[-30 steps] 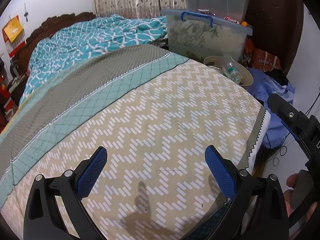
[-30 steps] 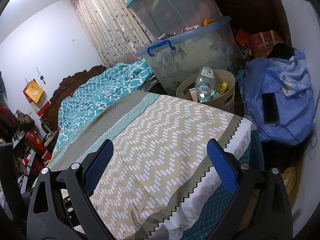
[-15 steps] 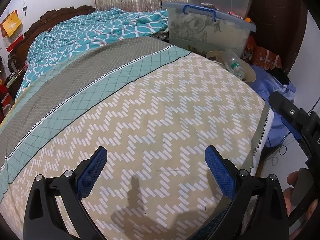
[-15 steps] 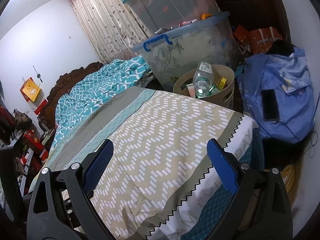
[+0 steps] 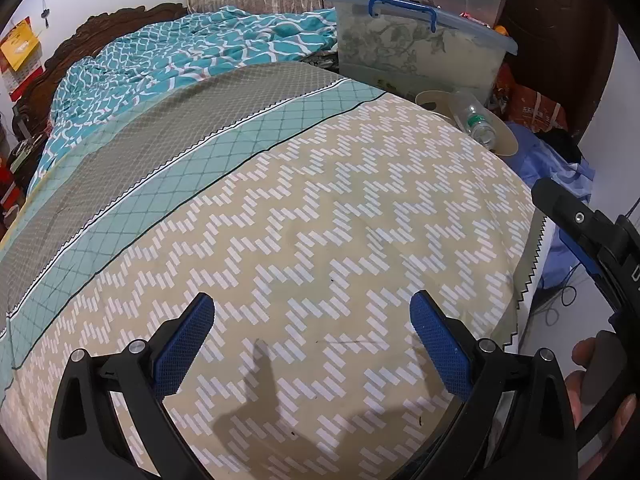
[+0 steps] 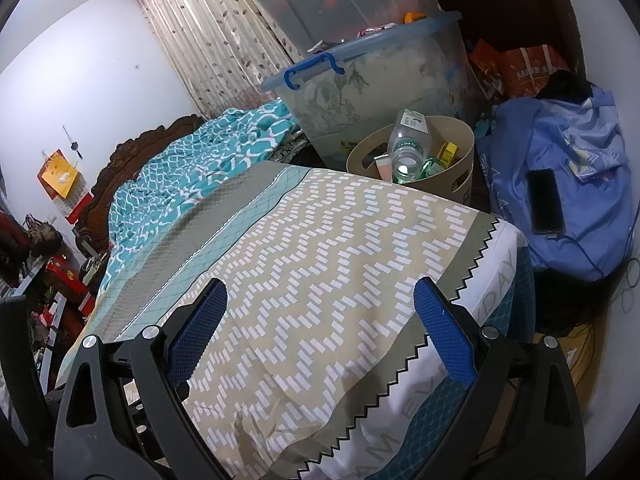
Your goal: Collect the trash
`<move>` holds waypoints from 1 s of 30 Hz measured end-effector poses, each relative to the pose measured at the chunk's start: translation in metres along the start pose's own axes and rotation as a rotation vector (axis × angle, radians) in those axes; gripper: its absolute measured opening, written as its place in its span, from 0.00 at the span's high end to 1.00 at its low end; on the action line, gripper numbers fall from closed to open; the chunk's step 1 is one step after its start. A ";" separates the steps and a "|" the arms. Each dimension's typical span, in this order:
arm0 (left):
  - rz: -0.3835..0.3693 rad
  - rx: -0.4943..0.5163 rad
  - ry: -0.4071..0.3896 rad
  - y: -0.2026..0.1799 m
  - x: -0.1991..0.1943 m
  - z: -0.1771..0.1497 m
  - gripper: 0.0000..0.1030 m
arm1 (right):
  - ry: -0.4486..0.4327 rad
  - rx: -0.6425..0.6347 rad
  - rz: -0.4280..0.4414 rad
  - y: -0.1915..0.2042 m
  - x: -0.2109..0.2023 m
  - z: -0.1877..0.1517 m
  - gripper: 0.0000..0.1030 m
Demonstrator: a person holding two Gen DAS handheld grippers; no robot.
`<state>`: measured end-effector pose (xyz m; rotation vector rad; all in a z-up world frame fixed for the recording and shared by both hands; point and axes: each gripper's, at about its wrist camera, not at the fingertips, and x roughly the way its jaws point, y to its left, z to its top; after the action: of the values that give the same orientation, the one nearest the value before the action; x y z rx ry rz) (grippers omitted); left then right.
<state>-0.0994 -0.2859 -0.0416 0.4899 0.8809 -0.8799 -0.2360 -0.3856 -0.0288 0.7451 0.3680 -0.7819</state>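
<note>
We've got the zigzag bedspread (image 6: 320, 264) filling most of the view, the beige trash basket (image 6: 460, 148) just past its far corner holding a plastic bottle (image 6: 408, 148), and our left gripper (image 5: 312, 344) and right gripper (image 6: 320, 328) both spread wide, holding nothing.

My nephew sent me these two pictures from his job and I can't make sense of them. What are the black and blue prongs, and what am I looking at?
No machine here: a person holds a hand-held claw in each hand, with a wide-angle camera on each looking along its two blue-padded fingers. One picture is from the left claw, the other from the right claw. Both are open and hold nothing. Below them is a bed with a zigzag-patterned cover, with no loose rubbish visible on it. Beyond the bed's far edge stands a beige bin already holding a plastic bottle and small packets. A phone lies on blue cloth beside it.
</note>
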 end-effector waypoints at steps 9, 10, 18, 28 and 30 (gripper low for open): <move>-0.001 0.009 -0.001 -0.003 0.001 0.001 0.08 | -0.004 0.000 -0.002 -0.001 0.000 0.002 0.09; 0.000 0.009 -0.003 -0.003 0.001 0.001 0.08 | -0.004 0.000 -0.002 -0.001 0.000 0.002 0.09; 0.011 0.011 -0.020 -0.003 -0.006 -0.001 0.08 | -0.011 -0.006 0.002 0.000 -0.005 0.003 0.09; 0.015 0.009 -0.019 -0.001 -0.010 -0.004 0.08 | -0.015 -0.012 0.002 0.005 -0.008 0.000 0.09; 0.015 0.006 -0.016 0.000 -0.009 -0.004 0.08 | -0.015 -0.013 0.002 0.006 -0.009 0.000 0.09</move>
<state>-0.1047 -0.2788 -0.0364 0.4936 0.8593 -0.8724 -0.2377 -0.3781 -0.0217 0.7272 0.3586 -0.7821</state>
